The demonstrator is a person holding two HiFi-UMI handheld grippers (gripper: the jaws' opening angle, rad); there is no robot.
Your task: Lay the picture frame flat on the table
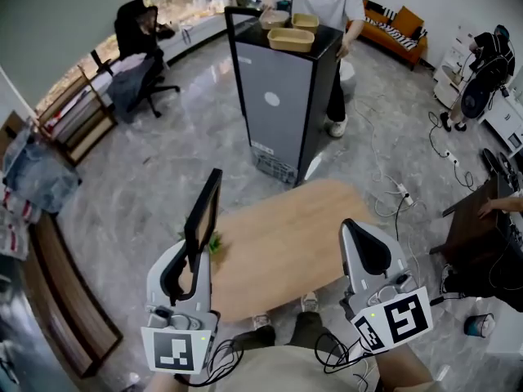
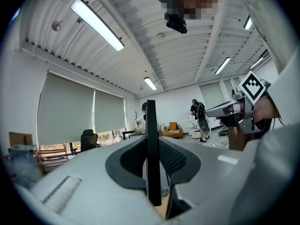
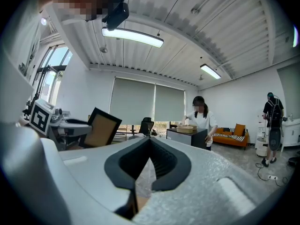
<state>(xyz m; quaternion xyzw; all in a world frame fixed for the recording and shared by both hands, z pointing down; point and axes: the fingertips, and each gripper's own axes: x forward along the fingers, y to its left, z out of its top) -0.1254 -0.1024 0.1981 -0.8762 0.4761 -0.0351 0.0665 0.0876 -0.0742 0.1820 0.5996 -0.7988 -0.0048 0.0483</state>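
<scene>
The picture frame (image 1: 204,209) is black-edged with a tan backing. It stands upright on edge above the left end of the wooden table (image 1: 282,243). My left gripper (image 1: 193,250) is shut on its lower edge. In the left gripper view the frame (image 2: 151,121) shows edge-on as a thin black bar clamped in the left gripper (image 2: 151,142). My right gripper (image 1: 350,227) hovers over the table's right end, shut with nothing in it. Its pads meet in the right gripper view (image 3: 149,140). From there the frame (image 3: 101,128) shows at the left.
A small green object (image 1: 215,242) lies on the table beside the frame. A tall black cabinet (image 1: 282,96) with tan trays on top stands beyond the table, and a person (image 1: 327,6) is behind it. Cables and a power strip (image 1: 400,193) lie on the floor to the right.
</scene>
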